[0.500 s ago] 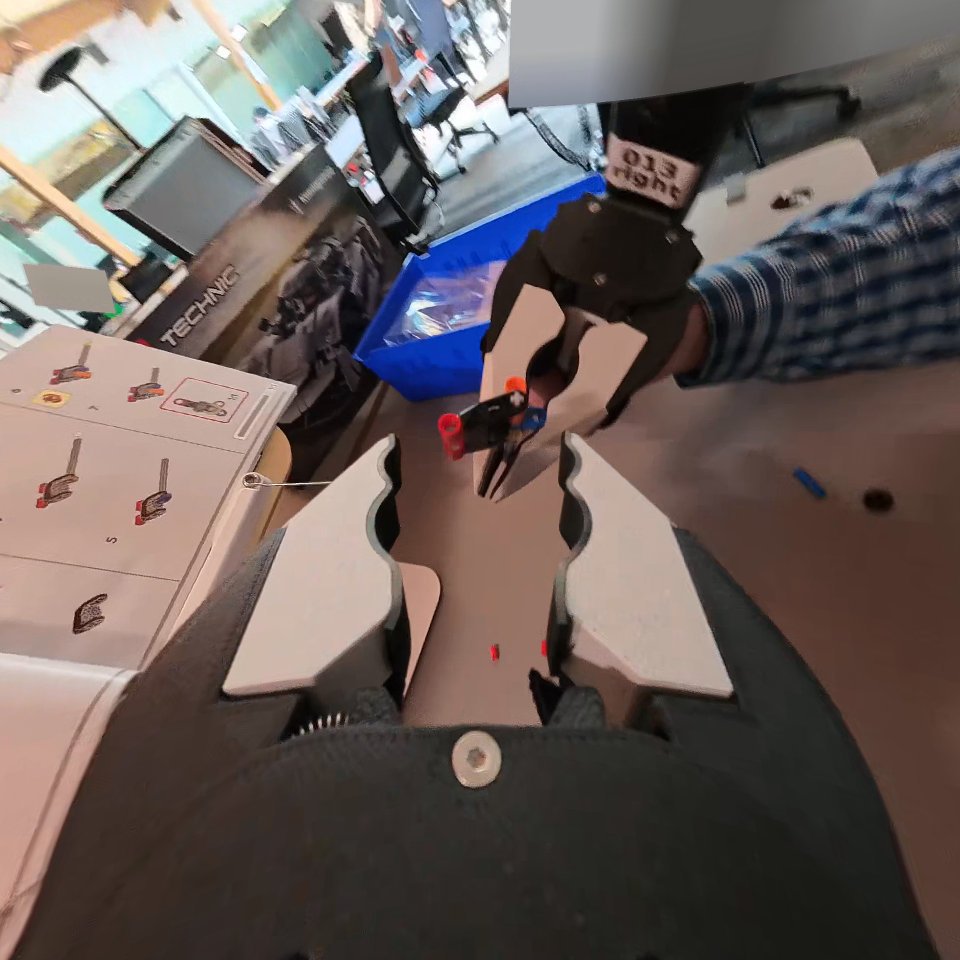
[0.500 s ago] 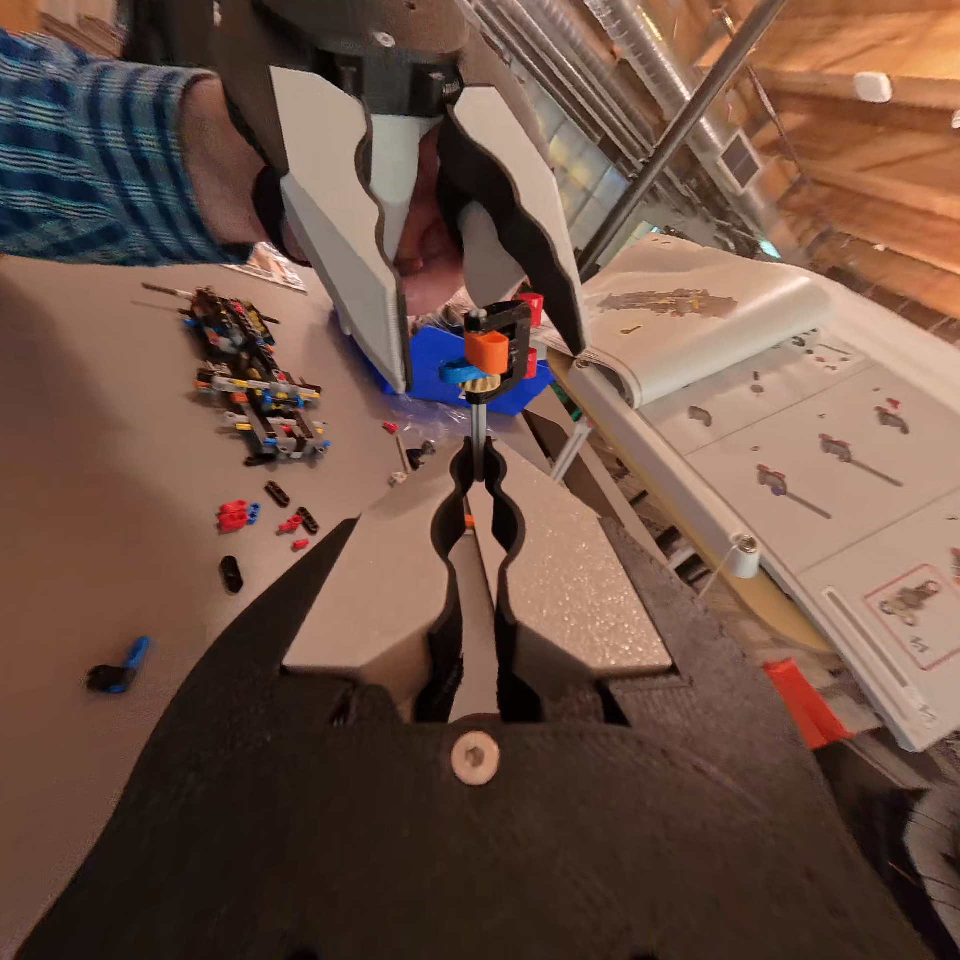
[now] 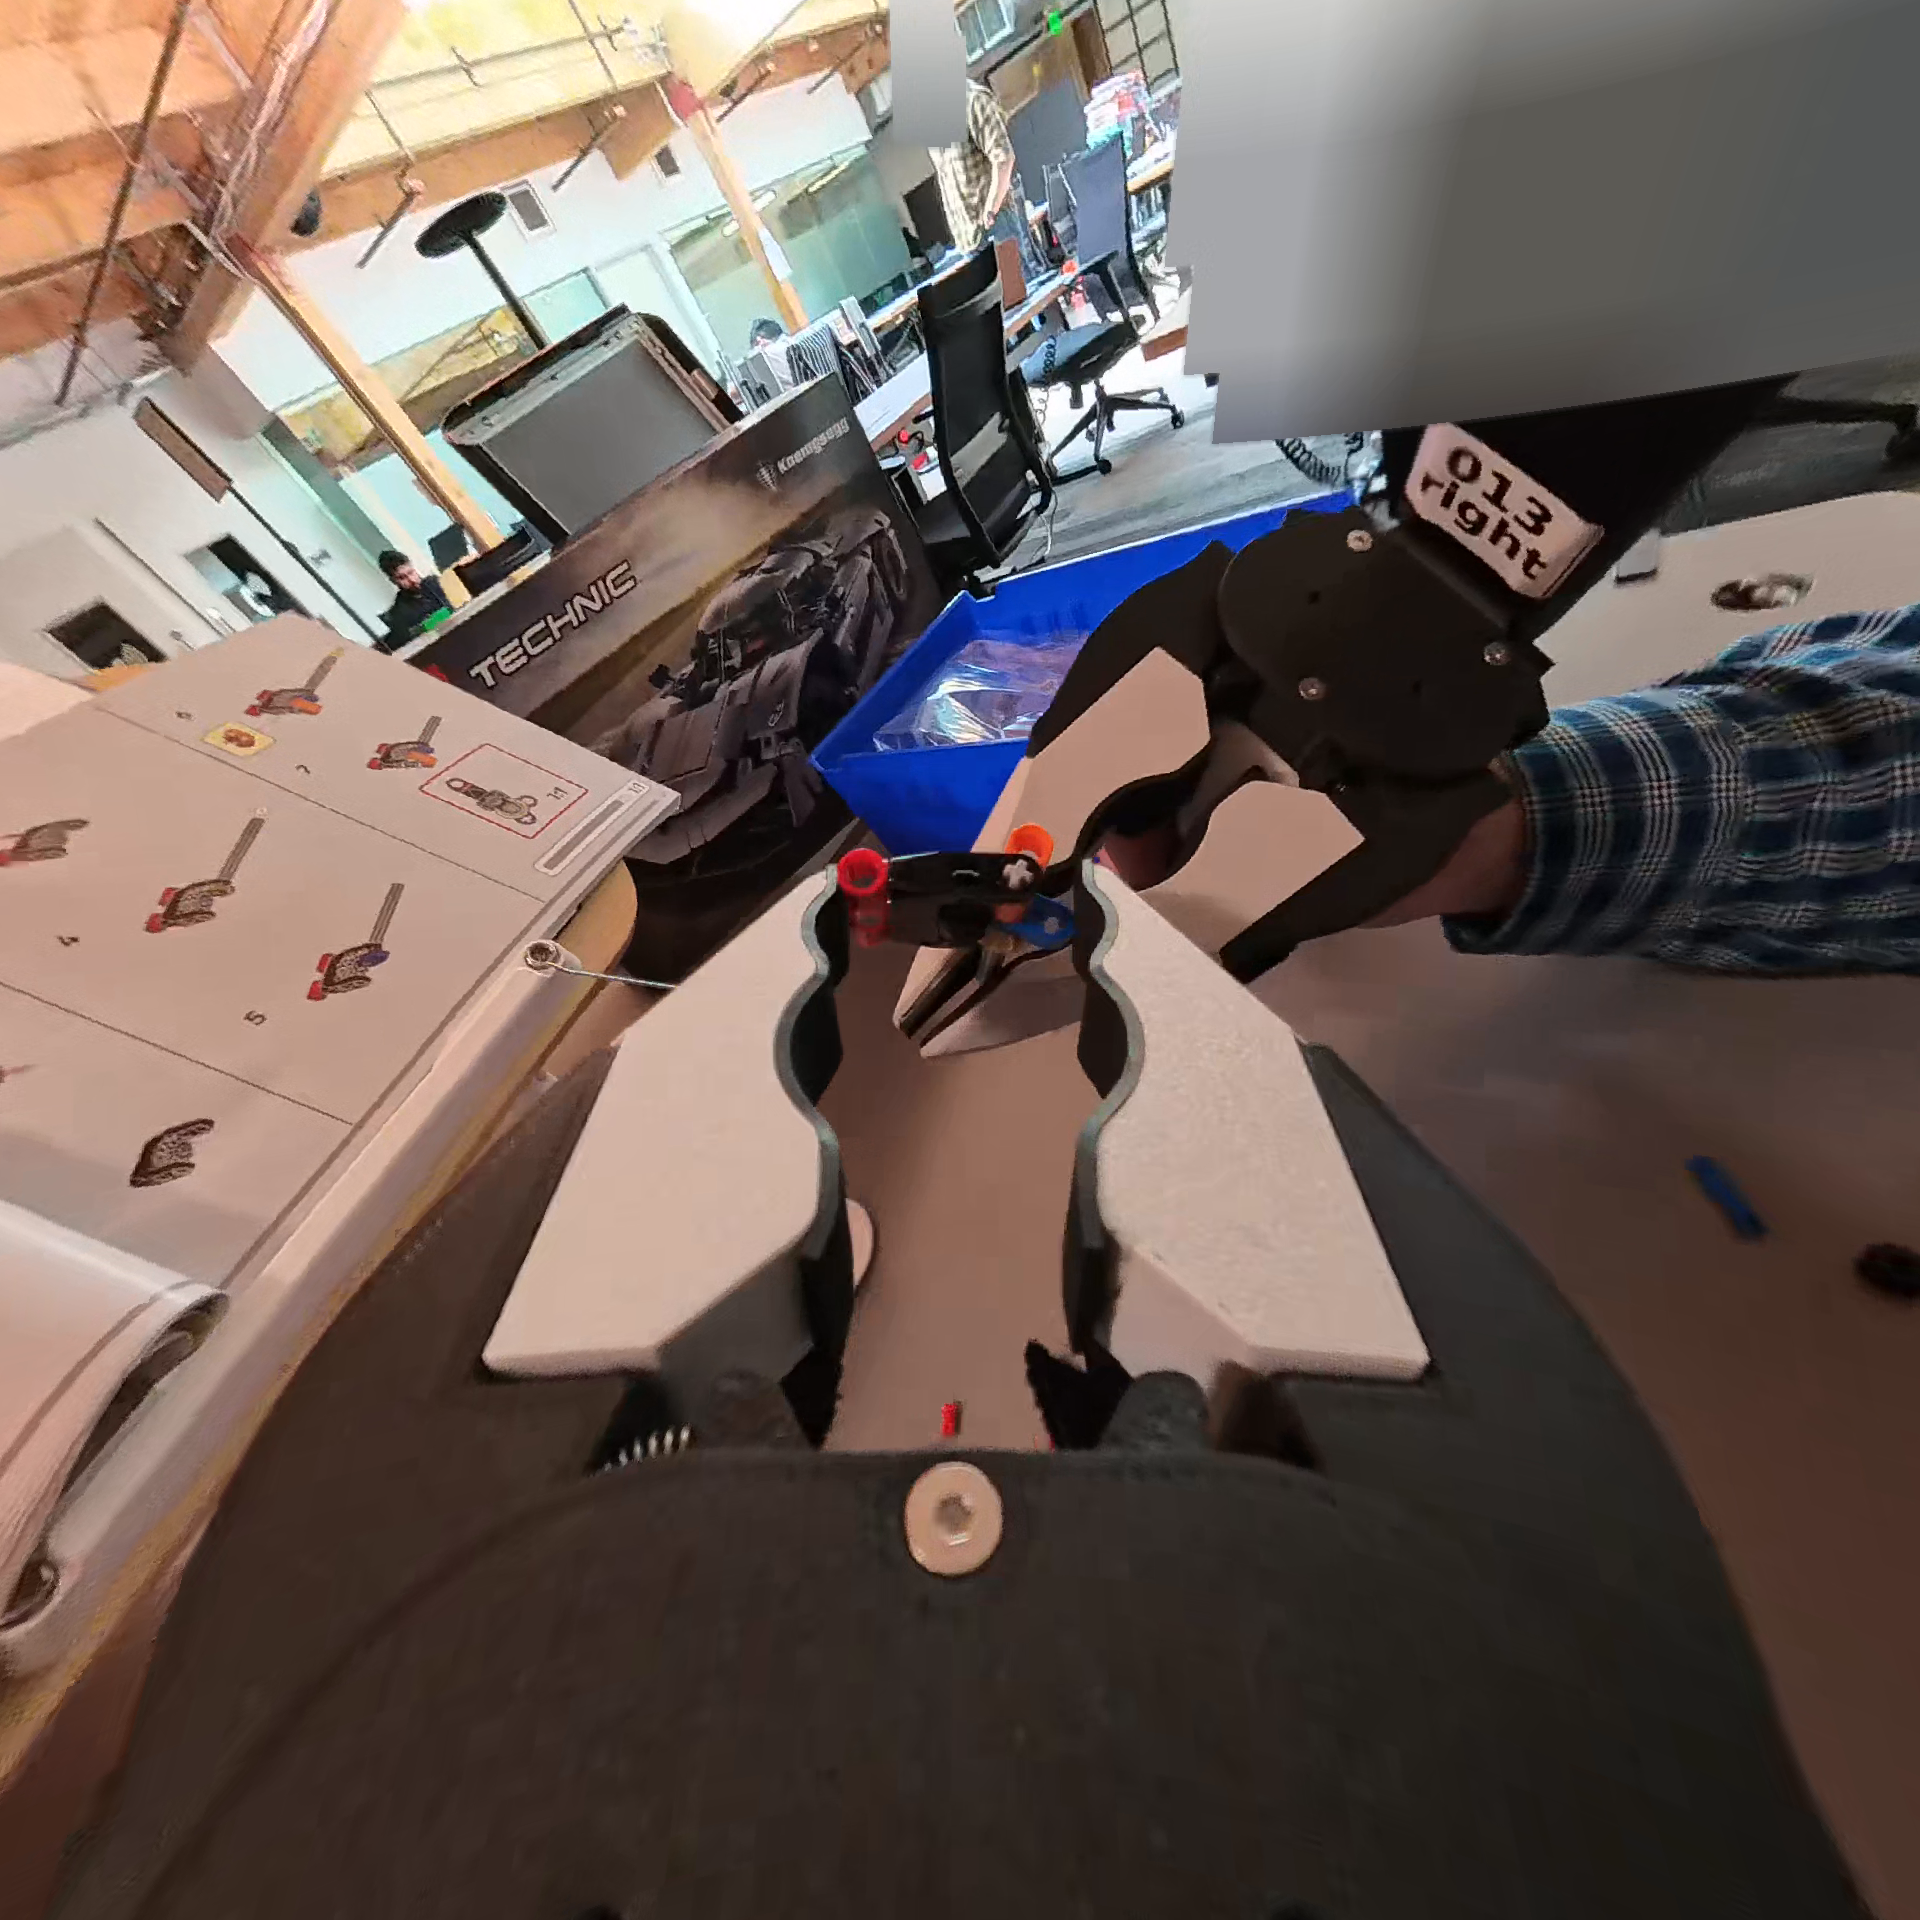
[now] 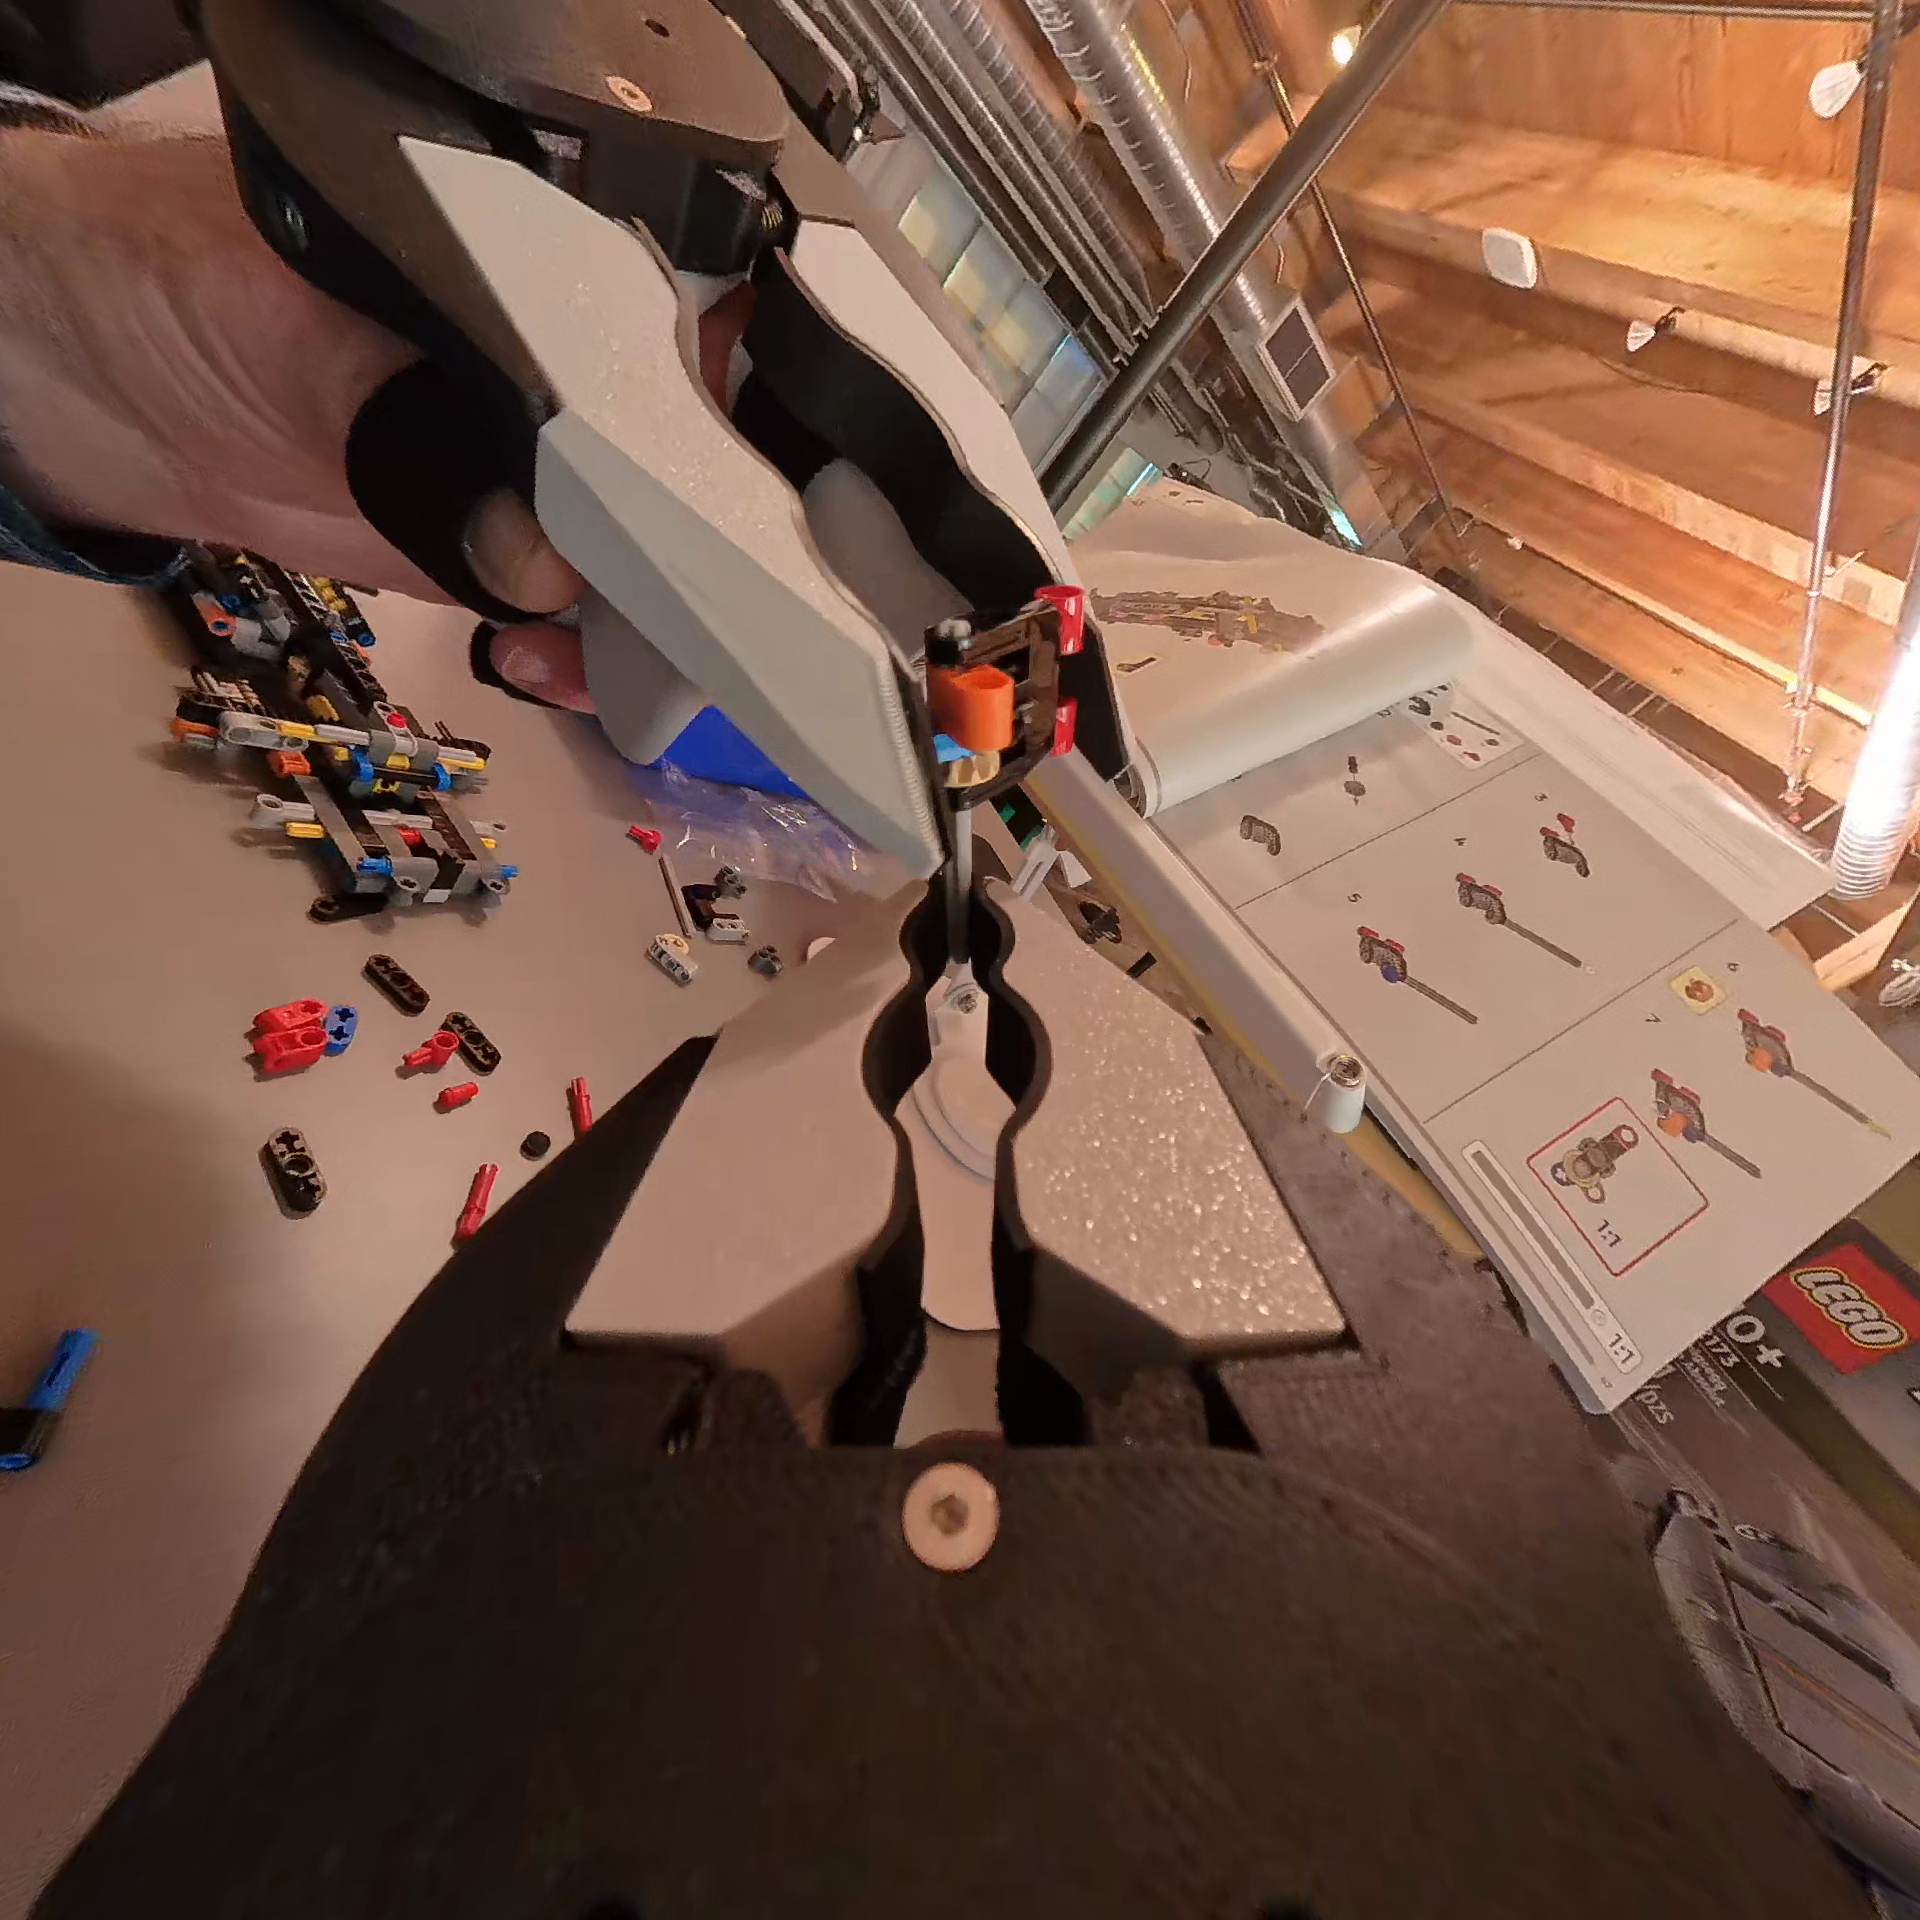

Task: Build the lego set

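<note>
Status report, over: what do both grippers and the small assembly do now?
Right gripper shut on axle of small assembly. Left gripper open, fingertips flank the assembly's head. Nothing in the way; loose pieces lie aside on table.

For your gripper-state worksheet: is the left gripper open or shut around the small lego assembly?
Open. The left gripper has its fingers spread either side of the small lego assembly, with table showing between them.
</note>
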### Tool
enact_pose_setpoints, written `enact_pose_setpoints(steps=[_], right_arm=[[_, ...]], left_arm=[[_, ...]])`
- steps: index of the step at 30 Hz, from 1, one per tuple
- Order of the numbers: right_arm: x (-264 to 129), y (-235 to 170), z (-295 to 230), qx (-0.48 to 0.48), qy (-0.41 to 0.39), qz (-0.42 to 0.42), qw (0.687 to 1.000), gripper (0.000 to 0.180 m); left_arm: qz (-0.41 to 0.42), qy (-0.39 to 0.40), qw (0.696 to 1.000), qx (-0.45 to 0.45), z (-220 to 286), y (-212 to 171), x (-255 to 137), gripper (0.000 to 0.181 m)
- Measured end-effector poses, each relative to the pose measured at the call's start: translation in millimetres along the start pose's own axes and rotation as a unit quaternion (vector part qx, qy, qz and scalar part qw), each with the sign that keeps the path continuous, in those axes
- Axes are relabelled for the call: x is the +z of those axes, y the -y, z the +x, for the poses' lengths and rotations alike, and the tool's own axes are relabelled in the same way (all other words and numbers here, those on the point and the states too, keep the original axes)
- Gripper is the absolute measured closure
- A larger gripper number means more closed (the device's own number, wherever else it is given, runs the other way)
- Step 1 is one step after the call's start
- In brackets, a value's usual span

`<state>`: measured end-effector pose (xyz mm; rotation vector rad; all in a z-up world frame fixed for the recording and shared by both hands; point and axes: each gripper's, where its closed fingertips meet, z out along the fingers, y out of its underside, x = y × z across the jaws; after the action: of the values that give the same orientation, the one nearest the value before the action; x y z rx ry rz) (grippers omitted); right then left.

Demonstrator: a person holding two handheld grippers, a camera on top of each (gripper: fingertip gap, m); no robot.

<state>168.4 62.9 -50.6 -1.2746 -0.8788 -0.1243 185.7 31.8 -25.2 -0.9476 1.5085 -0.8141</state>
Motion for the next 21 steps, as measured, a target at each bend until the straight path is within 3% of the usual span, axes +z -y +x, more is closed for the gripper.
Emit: enact_pose_setpoints(steps=[8, 15, 21], right_arm=[[3, -2, -8, 0.032, 0.034, 0.007, 0.999, 0.176], [3, -6, -9, 0.015, 0.039, -0.007, 0.999, 0.179], [-3, -4, 4, 0.006, 0.016, -0.010, 1.000, 0.179]], left_arm=[[-0.071, -0.021, 0.971, 0.227, 14, -6, 1, 0.139], [-0.100, -0.040, 0.954, 0.279, 16, -6, 6, 0.138], [-0.076, 0.004, 0.963, 0.257, 5, 0, 0, 0.121]])
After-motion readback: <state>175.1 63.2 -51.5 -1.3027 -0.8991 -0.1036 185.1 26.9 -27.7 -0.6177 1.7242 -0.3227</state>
